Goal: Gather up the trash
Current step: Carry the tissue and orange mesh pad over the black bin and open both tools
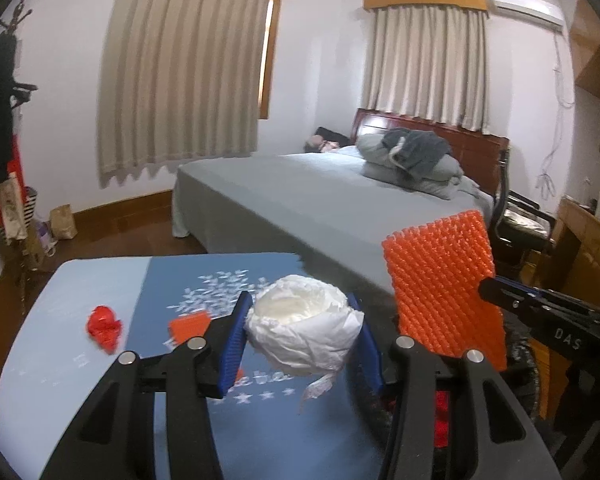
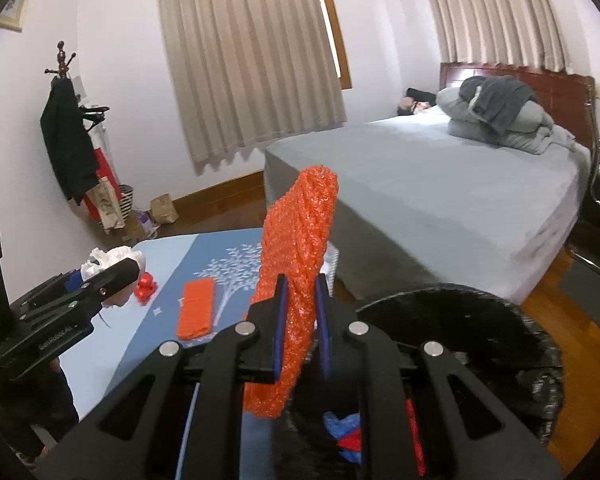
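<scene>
Looming behind everything is the grey-sheeted bed (image 1: 300, 200) with its dark wooden headboard, and nearer to us the blue tabletop printed with a white tree (image 2: 168, 264) carries what is left of the trash. At the tabletop's right edge sits the black round bin (image 2: 480, 320), red and blue scraps visible inside it.

Up in the air, the right gripper (image 2: 302, 312) has its blue pads clamped on the orange foam-net sleeve (image 2: 296, 280), which stands upright between them, above the bin's near-left rim. The left gripper (image 1: 300, 332) has its fingers pressed on either side of the crumpled white tissue ball (image 1: 302, 328), held clear of the tabletop, a loose tail of paper hanging beneath it.

On the tabletop, a second flat orange foam-net piece (image 2: 196, 314) lies near the middle, beside the printed tree. Smallest of all, a crumpled red wrapper (image 1: 104, 326) rests towards the left edge, apart from both grippers.
</scene>
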